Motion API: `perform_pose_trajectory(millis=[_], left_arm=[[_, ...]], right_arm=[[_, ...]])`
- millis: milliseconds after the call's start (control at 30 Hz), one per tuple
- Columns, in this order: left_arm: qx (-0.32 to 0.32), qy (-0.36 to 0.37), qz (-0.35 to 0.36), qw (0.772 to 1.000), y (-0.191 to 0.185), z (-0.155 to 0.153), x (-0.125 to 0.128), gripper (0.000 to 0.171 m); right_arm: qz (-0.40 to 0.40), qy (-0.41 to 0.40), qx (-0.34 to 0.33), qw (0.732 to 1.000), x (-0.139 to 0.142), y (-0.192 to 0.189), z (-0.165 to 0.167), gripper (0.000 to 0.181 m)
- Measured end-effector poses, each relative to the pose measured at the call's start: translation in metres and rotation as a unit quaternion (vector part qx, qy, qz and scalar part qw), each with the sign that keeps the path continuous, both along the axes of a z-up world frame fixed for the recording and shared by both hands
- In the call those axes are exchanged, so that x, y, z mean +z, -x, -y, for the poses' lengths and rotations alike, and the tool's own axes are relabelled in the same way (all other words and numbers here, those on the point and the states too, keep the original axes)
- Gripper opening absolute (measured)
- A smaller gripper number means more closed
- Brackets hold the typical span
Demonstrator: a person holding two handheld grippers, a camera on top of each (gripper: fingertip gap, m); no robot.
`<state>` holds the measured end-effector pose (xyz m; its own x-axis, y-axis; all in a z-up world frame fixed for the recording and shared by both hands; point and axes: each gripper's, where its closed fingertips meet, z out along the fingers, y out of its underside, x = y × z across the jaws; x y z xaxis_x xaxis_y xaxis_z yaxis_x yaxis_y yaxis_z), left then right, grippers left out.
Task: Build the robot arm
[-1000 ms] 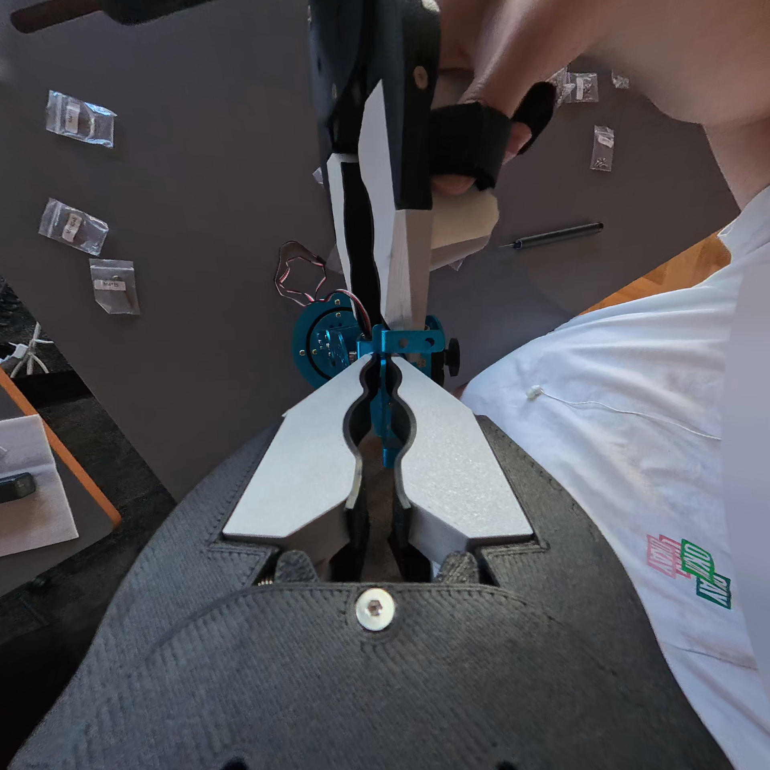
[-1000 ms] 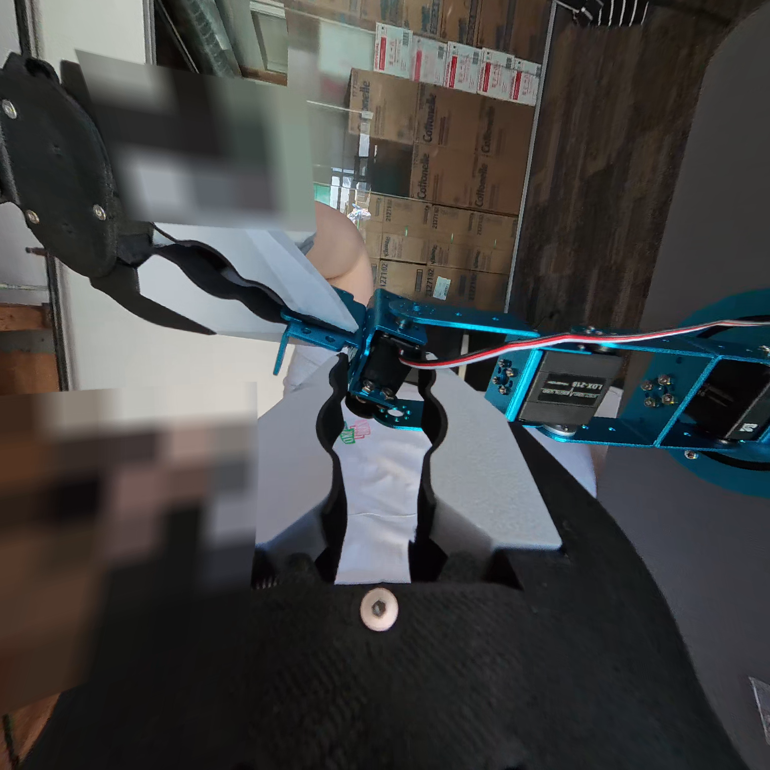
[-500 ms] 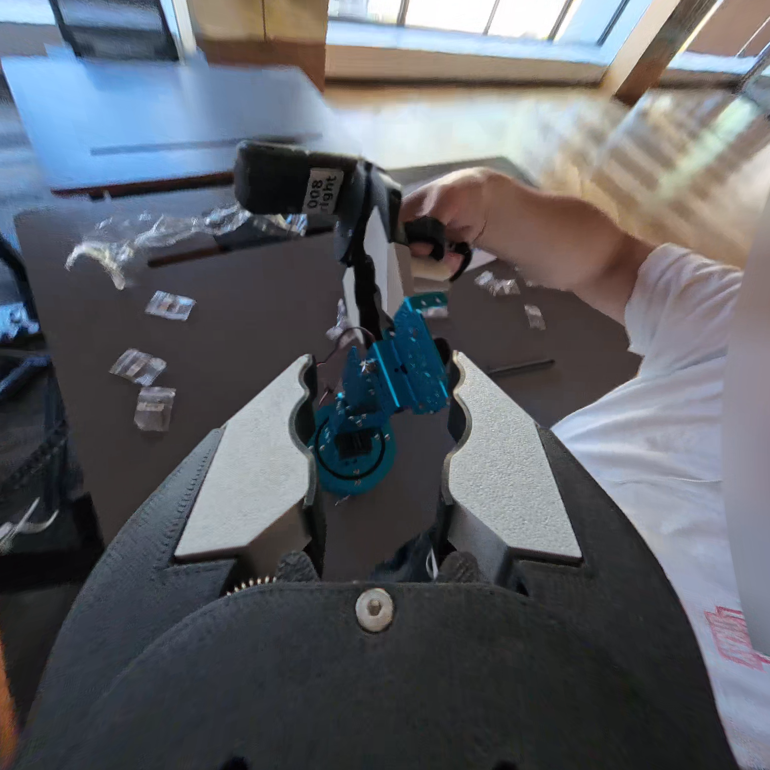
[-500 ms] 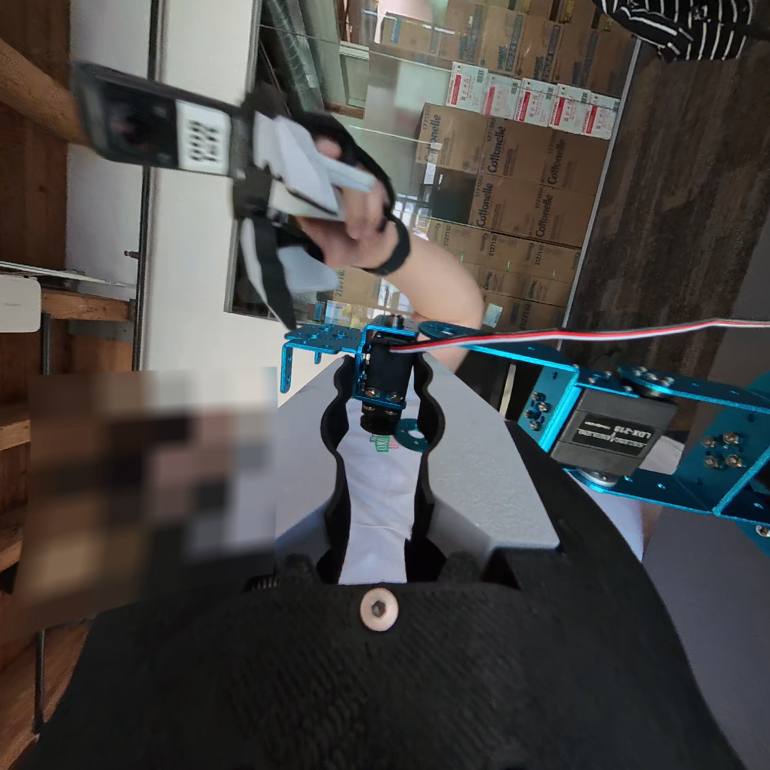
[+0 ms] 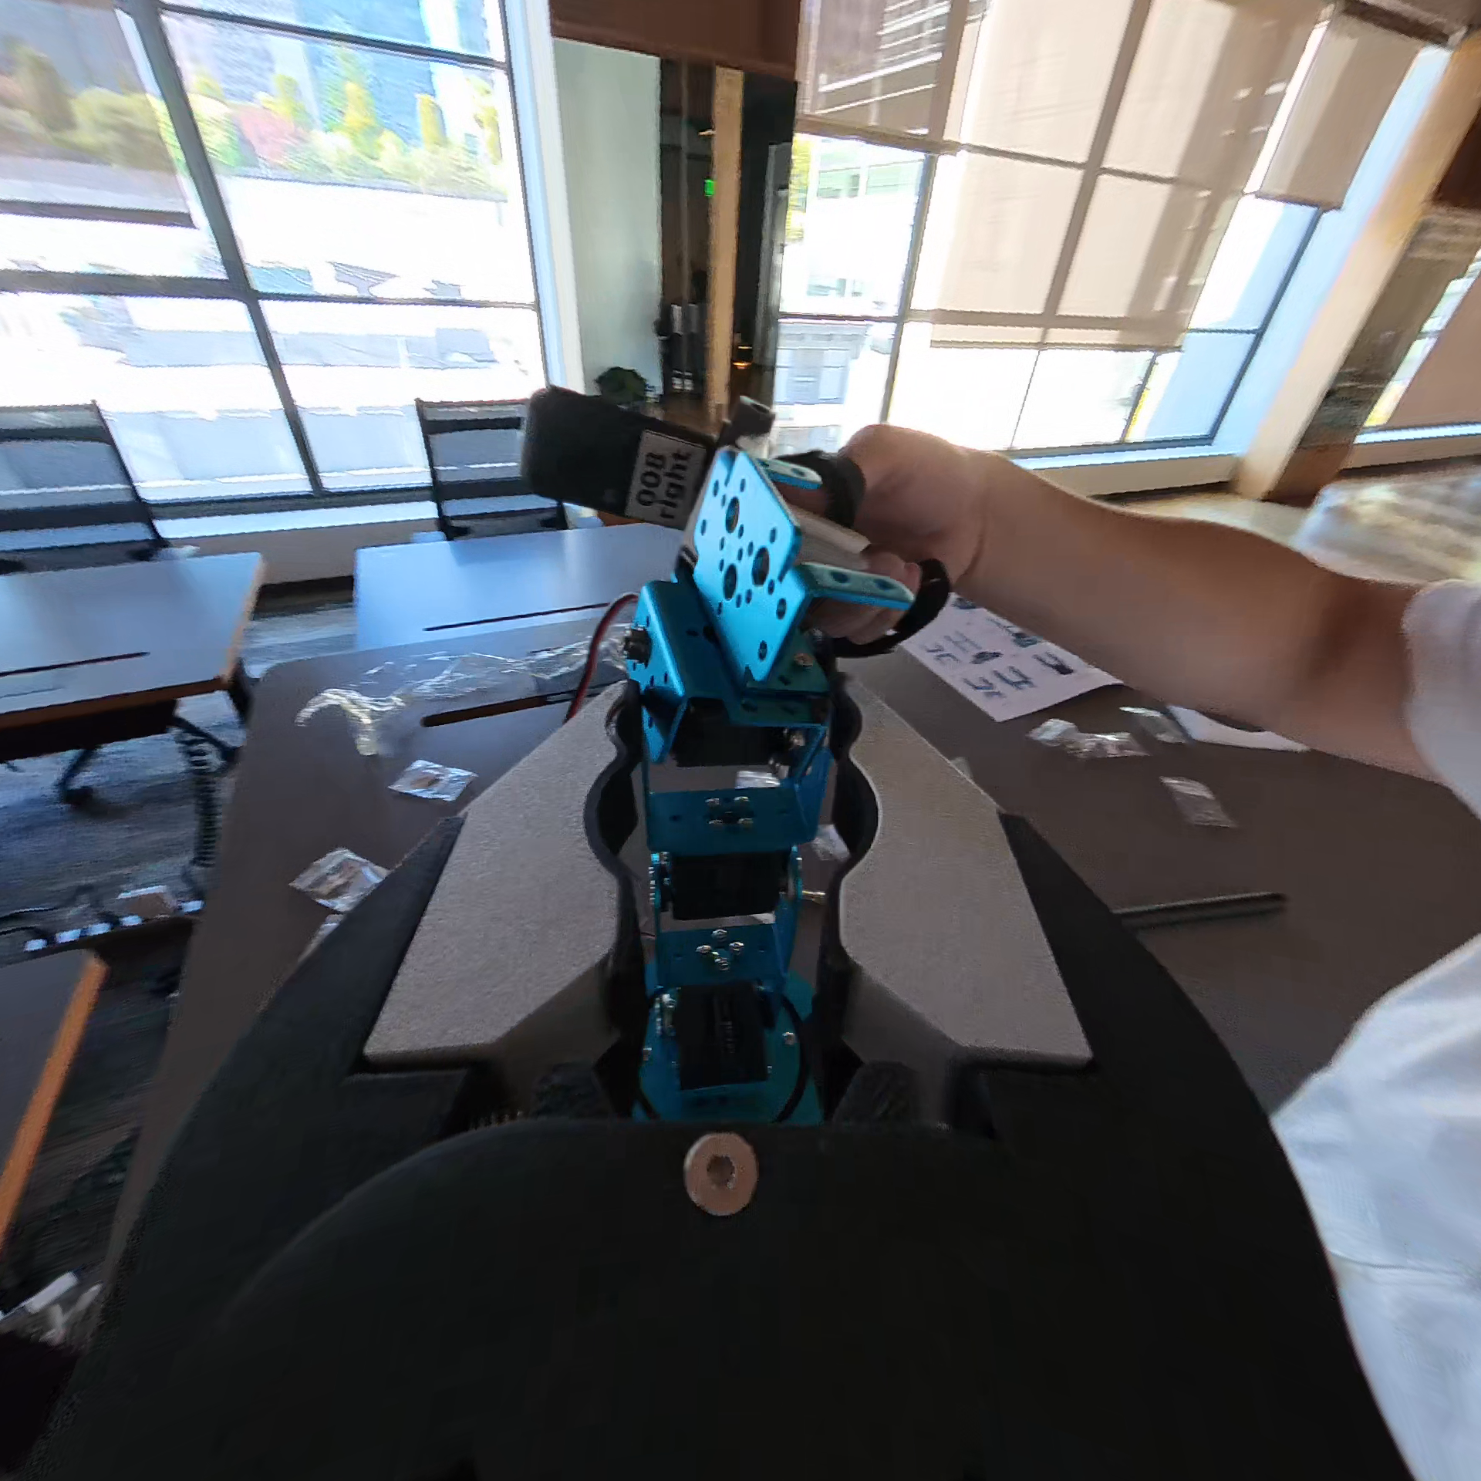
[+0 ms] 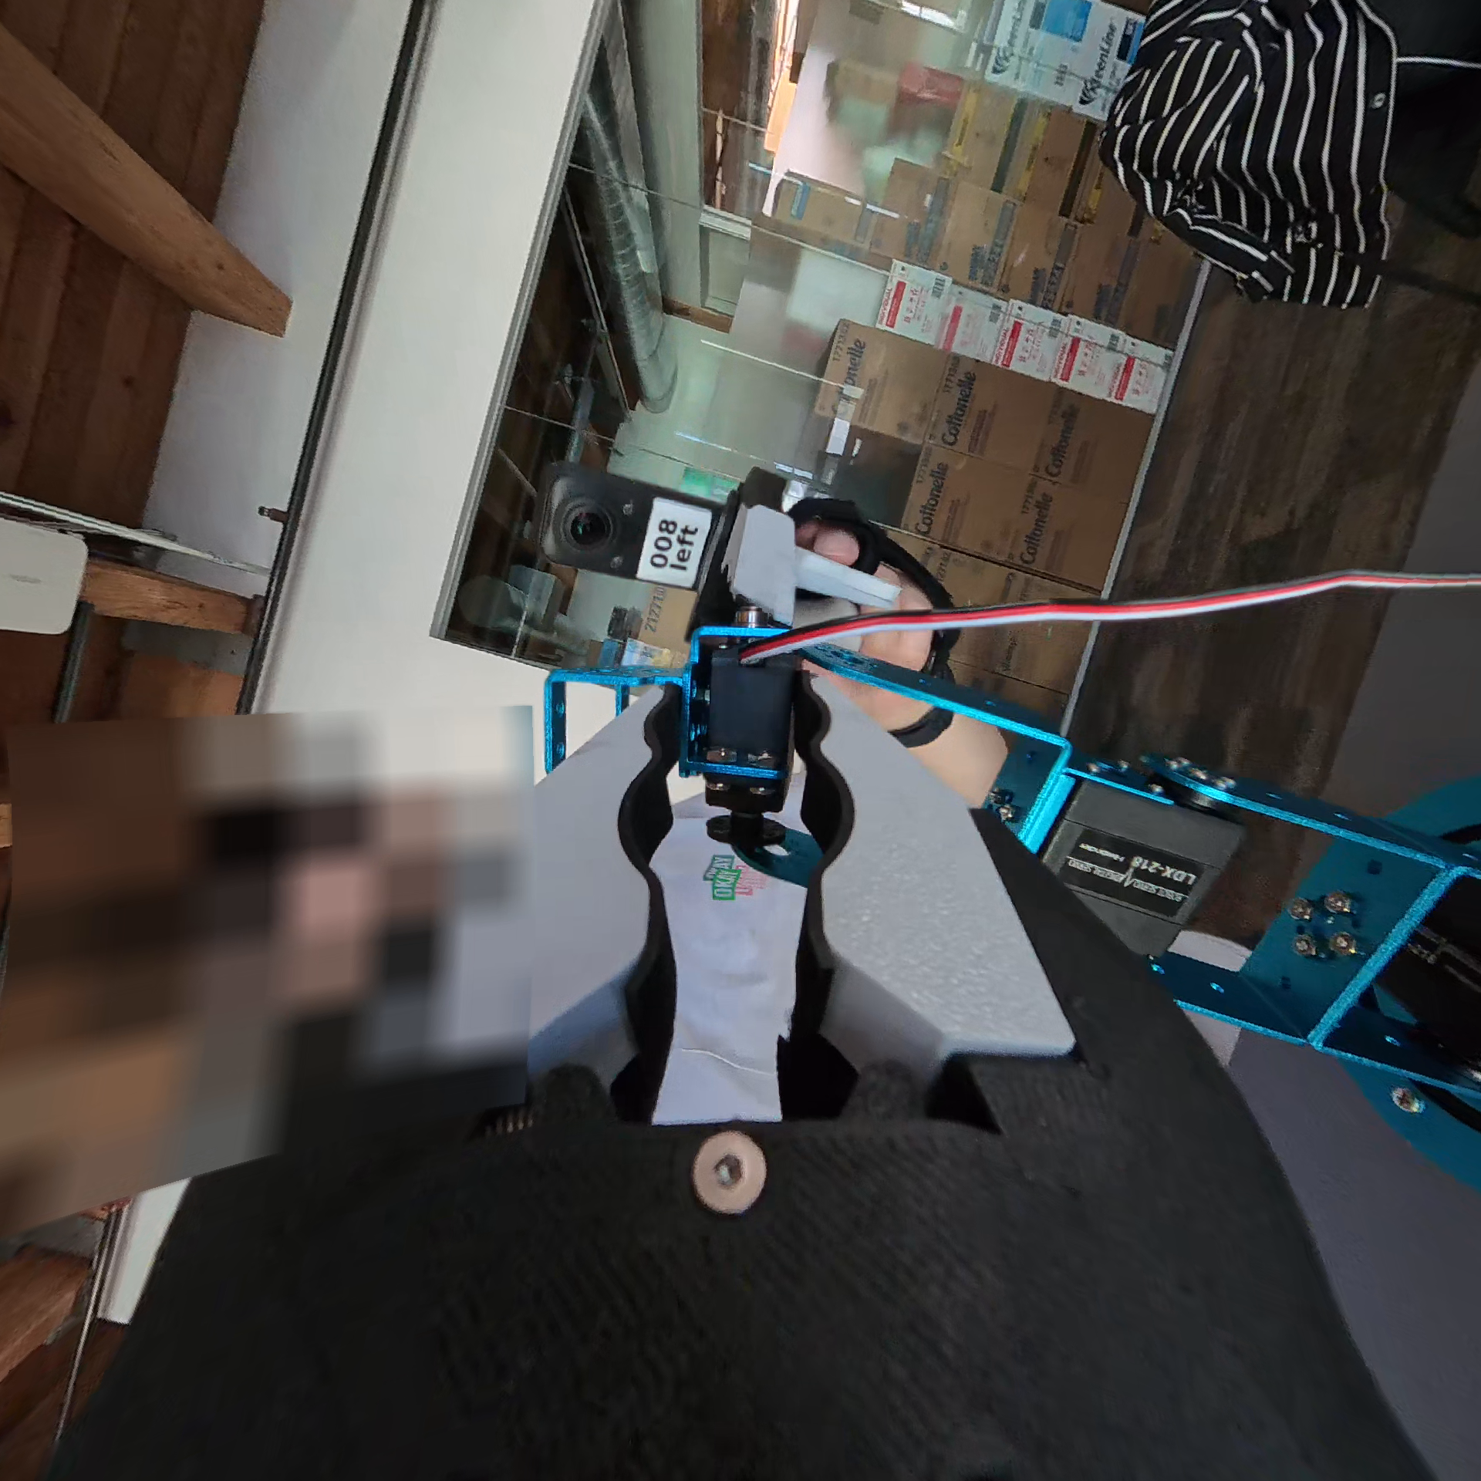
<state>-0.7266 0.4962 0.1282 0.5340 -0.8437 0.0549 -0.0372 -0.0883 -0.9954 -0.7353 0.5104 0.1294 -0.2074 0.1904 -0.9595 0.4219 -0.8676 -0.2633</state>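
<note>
A blue metal robot arm [image 5: 725, 801] with black servos rises from its round base [image 5: 721, 1066] on the dark table. My left gripper [image 5: 733, 697] is open; its grey fingers [image 5: 513, 897] stand to either side of the arm, which shows between them, not clamped. My right gripper [image 6: 733, 697] is shut on the arm's top black servo [image 6: 745, 705] in its blue bracket. A red, white and black wire [image 6: 1122, 601] runs off from that servo. The right gripper's camera body [image 5: 593, 465] shows behind the arm's perforated top plate [image 5: 745, 561]. The left gripper [image 6: 801, 569] shows beyond the servo.
The dark table [image 5: 1202, 841] carries several small plastic bags [image 5: 340, 877], a thin black rod [image 5: 1202, 905] and a printed sheet [image 5: 1010, 665]. Other tables [image 5: 120, 617] and chairs stand by the windows. The person's white shirt [image 5: 1402, 1202] is at the right. The grippers are tip to tip, or close to it.
My left gripper let go of the arm's thin blue end bracket, opened, drew back and tilted up. My right gripper kept its hold on the servo and swung the arm's top round.
</note>
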Motion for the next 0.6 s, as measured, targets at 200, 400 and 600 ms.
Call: perform_pose_trajectory(millis=[200,400,600], left_arm=[[-0.003,0.028,0.037,0.999,0.0013,0.0011,-0.0014,0.046],[-0.003,0.04,0.036,0.999,0.0012,0.0031,-0.0034,0.046],[-0.002,0.02,0.016,1.0,0.0005,0.0065,-0.0037,0.046]], right_arm=[[-0.017,-0.013,-0.014,1.0,-0.0018,-0.0011,0.0017,0.029],[-0.032,-0.042,-0.018,0.998,-0.0022,-0.0019,0.0036,0.029],[-0.057,-0.021,0.0,0.998,-0.0014,-0.0053,0.0043,0.029]])
